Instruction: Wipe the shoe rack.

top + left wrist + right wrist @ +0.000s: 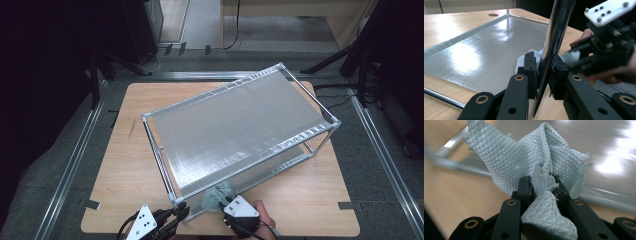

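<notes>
Right now the left gripper [180, 212] clamps the rack's corner post [554, 37], while the right gripper [225, 204], pinching the cloth [529, 157], sits just beside it, the lower shelf [486, 50] stretching lengthwise ahead.

A pale grey-green cloth [529, 167] with a fine diamond weave is bunched and crumpled, its folds standing up, at the near edge of the metal rack [235, 125]. The rack is a two-tier chrome frame with glossy grey shelves, standing upright and askew. The cloth sits just beside its near corner post [554, 42].
</notes>
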{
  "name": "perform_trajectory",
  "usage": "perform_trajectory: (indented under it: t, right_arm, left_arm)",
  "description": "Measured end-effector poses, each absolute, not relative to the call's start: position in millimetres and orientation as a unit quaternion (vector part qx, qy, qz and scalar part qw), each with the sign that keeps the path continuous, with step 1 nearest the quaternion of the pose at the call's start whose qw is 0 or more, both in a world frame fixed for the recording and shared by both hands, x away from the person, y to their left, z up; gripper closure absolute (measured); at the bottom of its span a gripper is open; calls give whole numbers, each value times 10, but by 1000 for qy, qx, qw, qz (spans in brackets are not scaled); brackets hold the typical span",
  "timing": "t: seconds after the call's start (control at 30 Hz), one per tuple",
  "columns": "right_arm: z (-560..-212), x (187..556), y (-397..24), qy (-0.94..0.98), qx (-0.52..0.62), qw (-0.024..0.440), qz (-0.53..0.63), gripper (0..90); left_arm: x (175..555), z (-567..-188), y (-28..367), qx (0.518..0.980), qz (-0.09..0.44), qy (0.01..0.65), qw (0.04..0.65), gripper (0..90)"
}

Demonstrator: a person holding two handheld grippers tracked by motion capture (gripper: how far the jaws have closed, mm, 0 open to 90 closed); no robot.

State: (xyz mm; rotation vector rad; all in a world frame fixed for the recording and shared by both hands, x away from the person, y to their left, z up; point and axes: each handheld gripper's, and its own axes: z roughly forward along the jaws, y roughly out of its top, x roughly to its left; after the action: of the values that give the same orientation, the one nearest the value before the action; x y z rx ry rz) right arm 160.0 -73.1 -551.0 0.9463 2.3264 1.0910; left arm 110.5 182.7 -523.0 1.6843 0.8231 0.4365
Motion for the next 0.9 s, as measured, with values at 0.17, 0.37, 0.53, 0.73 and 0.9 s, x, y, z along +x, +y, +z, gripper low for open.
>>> perform_trajectory:
  t: [0.17, 0.37, 0.53, 0.73, 0.9]
  right_arm:
    - [-5514, 1456, -466, 849, 298, 177, 399, 710]
    - [-5529, 1388, -360, 857, 274, 183, 396, 733]
    - [-5524, 1512, -538, 855, 288, 185, 391, 733]
    - [-5500, 1722, -885, 843, 327, 192, 381, 731]
    - [-5483, 1905, -1157, 836, 350, 200, 373, 746]
  left_arm:
    - [1095, -5230, 1812, 720, 187, 348, 571, 791]
    - [1095, -5227, 1816, 723, 188, 344, 569, 792]
    - [1095, -5226, 1820, 724, 188, 343, 568, 792]
    - [1096, -5226, 1822, 724, 187, 343, 569, 792]
    - [1093, -5226, 1825, 725, 187, 341, 568, 793]
